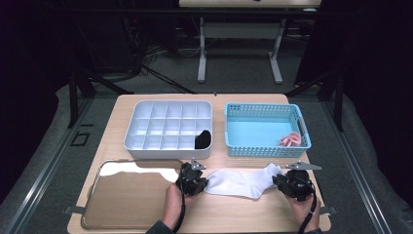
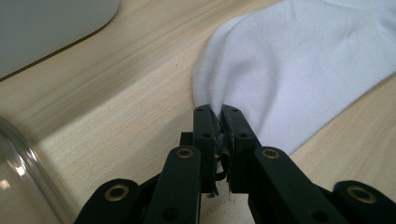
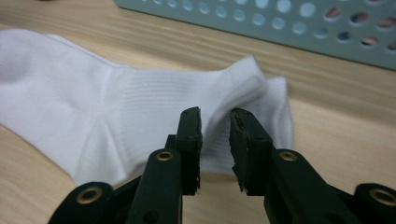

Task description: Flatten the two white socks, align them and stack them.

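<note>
pinching white sock [image 2: 299, 70], left gripper [image 2: 219, 114]

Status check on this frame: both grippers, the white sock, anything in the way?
Left gripper shut on white sock, toe end. Right gripper open, fingers over the cuff, not pinching. Sock flat on table. Nothing in the way.

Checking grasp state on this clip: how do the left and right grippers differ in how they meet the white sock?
The left gripper is shut, pinching one end of the white sock; the right gripper has a gap between its jaws and grips nothing. The left is at the sock's rounded end, the right at the ribbed end near the blue basket. Both are black, two-jawed and low over the table.
</note>
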{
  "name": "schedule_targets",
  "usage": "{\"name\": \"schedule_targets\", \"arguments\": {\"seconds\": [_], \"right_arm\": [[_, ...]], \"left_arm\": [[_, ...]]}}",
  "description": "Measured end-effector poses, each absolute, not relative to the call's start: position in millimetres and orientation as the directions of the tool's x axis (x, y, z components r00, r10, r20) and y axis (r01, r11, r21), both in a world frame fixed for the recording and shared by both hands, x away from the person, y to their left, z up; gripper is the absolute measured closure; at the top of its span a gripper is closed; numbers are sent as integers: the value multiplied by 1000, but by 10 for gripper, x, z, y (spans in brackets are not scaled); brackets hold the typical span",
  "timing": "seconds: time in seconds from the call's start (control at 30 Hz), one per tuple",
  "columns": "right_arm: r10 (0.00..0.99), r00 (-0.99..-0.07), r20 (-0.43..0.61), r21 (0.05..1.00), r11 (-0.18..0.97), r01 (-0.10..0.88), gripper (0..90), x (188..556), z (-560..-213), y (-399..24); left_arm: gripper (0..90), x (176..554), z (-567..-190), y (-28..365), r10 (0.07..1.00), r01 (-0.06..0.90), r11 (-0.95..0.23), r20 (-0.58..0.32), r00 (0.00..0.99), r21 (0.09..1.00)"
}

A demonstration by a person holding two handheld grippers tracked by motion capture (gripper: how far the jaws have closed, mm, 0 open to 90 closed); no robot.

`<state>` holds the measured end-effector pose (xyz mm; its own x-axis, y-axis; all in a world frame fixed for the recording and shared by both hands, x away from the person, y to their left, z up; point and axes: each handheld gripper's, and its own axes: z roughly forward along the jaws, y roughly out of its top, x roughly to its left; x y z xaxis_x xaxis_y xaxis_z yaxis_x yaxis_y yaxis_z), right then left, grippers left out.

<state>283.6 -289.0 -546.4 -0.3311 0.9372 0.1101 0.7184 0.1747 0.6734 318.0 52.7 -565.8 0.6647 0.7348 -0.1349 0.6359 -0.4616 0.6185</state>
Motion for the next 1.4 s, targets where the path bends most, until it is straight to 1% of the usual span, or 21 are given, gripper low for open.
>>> {"name": "schedule_targets", "arguments": {"seconds": [0.1, 0.23, 0.33, 0.4, 0.43, 0.5, 0.63, 0.8, 0.9, 0.93, 0.97, 1.1, 1.2, 1.3, 1.4], "right_arm": [[946, -302, 118, 669, 149, 728, 677, 2818, -5492, -2978], [952, -279, 127, 672, 125, 730, 576, 2825, -5472, -3060], [957, -260, 127, 666, 112, 737, 553, 2873, -5467, -3086], [962, -239, 130, 655, 98, 749, 559, 2935, -5494, -3094], [964, -234, 128, 647, 98, 756, 573, 2955, -5505, -3097], [964, -232, 128, 633, 100, 767, 657, 3002, -5542, -3106], [964, -230, 134, 632, 96, 769, 781, 3010, -5563, -3114], [967, -228, 114, 663, 97, 743, 874, 2969, -5515, -3136], [968, -226, 105, 668, 100, 738, 880, 2935, -5463, -3158], [968, -228, 106, 673, 99, 733, 877, 2928, -5457, -3166], [968, -226, 108, 675, 95, 731, 854, 2928, -5460, -3166], [963, -251, 102, 663, 122, 739, 724, 2986, -5484, -3143], [959, -268, 97, 660, 139, 738, 697, 3049, -5499, -3123], [951, -308, 37, 666, 206, 717, 689, 3136, -5485, -3055], [941, -338, 27, 654, 239, 718, 684, 3237, -5492, -2999]], "left_arm": [[840, 3180, -5659, 528, 734, 637, -462, -136, 665, 617], [814, 3186, -5663, 526, 733, 642, -459, -146, 664, 614], [803, 3192, -5663, 531, 731, 643, -460, -149, 665, 612], [801, 3194, -5662, 531, 730, 642, -463, -148, 667, 611], [801, 3195, -5661, 533, 728, 642, -464, -150, 669, 610], [804, 3194, -5660, 533, 729, 642, -465, -149, 669, 609], [822, 3193, -5663, 530, 729, 643, -464, -150, 668, 609], [837, 3189, -5664, 525, 734, 647, -460, -150, 662, 609], [839, 3183, -5664, 520, 736, 646, -460, -145, 661, 609], [839, 3183, -5664, 519, 736, 645, -461, -144, 662, 609], [838, 3183, -5665, 519, 736, 646, -460, -145, 661, 609], [834, 3189, -5666, 525, 733, 646, -458, -151, 663, 611], [833, 3187, -5665, 524, 733, 644, -461, -148, 664, 610], [831, 3188, -5664, 522, 731, 643, -462, -148, 666, 611], [831, 3191, -5665, 524, 731, 643, -462, -147, 666, 611]]}}
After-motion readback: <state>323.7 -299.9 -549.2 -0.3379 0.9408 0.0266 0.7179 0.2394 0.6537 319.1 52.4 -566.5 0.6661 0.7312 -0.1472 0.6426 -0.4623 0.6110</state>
